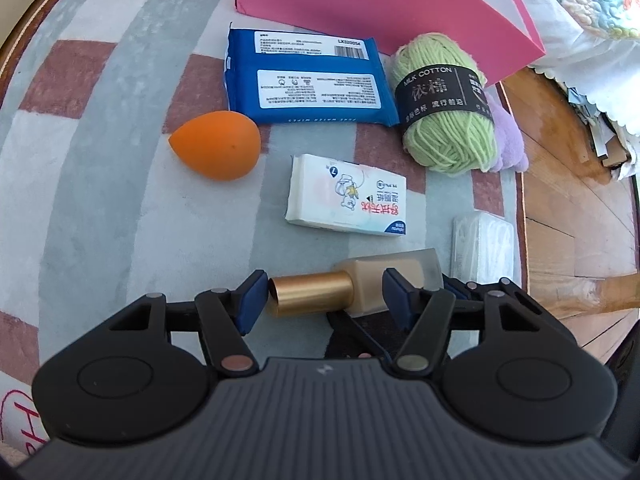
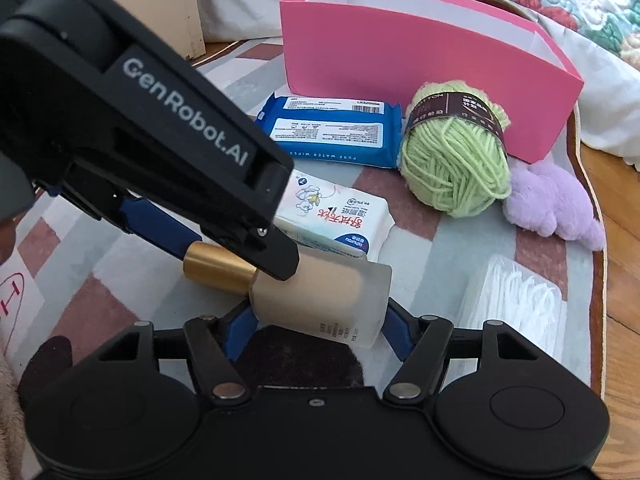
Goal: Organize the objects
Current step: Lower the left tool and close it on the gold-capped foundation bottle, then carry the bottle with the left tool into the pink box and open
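Right wrist view shows the big pink box standing open at the back of the striped rug, likely the home for the loose things. In front lie the blue wipes pack, the green yarn ball and the white tissue pack. The small bottle with a gold cap lies on its side. The right gripper has jaws snug around its body. The left gripper has jaws wide around the cap, perhaps to share the lift.
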Tool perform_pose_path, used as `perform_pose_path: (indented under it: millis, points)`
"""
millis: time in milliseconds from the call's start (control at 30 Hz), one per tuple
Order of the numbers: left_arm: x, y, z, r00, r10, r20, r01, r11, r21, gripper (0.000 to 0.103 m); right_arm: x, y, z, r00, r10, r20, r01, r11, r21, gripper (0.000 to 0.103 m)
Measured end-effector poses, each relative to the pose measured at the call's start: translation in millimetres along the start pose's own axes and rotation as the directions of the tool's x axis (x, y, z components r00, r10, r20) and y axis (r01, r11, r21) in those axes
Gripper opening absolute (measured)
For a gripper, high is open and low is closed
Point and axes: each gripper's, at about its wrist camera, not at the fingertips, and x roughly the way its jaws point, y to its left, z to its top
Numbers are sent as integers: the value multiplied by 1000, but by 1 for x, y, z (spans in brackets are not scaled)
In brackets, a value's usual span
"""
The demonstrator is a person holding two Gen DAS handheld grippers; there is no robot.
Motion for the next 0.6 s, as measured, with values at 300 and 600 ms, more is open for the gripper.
perform_pose_path:
  millis: [300, 600]
  points:
    - [-15, -19, -10, 1000, 12, 12, -12, 999, 53, 61, -17, -4, 2, 1000, 12, -14, -11, 1000, 6, 71]
    - [-53, -46, -20, 995, 42, 91, -51, 993, 105, 61, -51, -5, 15, 1000, 24, -8, -24, 999, 22, 71]
